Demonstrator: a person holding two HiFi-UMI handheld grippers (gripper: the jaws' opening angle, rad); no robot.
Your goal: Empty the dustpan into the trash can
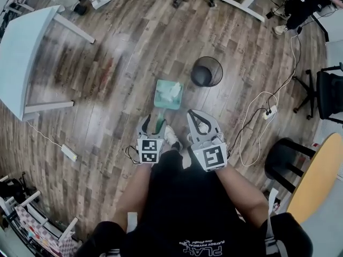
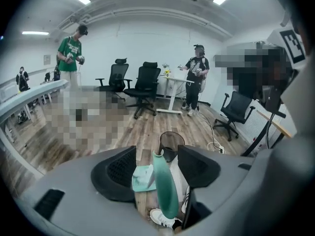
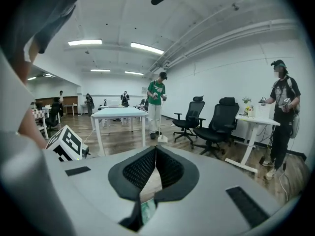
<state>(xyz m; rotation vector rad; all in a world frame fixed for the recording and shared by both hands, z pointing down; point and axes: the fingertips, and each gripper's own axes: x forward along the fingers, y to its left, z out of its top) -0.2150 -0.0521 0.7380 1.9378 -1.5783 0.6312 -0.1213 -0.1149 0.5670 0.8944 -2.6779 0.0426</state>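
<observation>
Two claws hang above the floor (image 1: 107,79). The left claw (image 1: 152,124) is spread, with the green dustpan handle (image 2: 165,191) between its jaws, not clamped. The right claw (image 1: 191,115) is pressed together, empty. The dustpan (image 1: 169,94) lies on the floor, just short of the black trash can (image 1: 207,71)

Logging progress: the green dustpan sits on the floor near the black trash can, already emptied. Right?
Not emptied: the head view shows white crumpled paper lying in the dustpan. The rest holds: it sits on the floor near the black trash can.
</observation>
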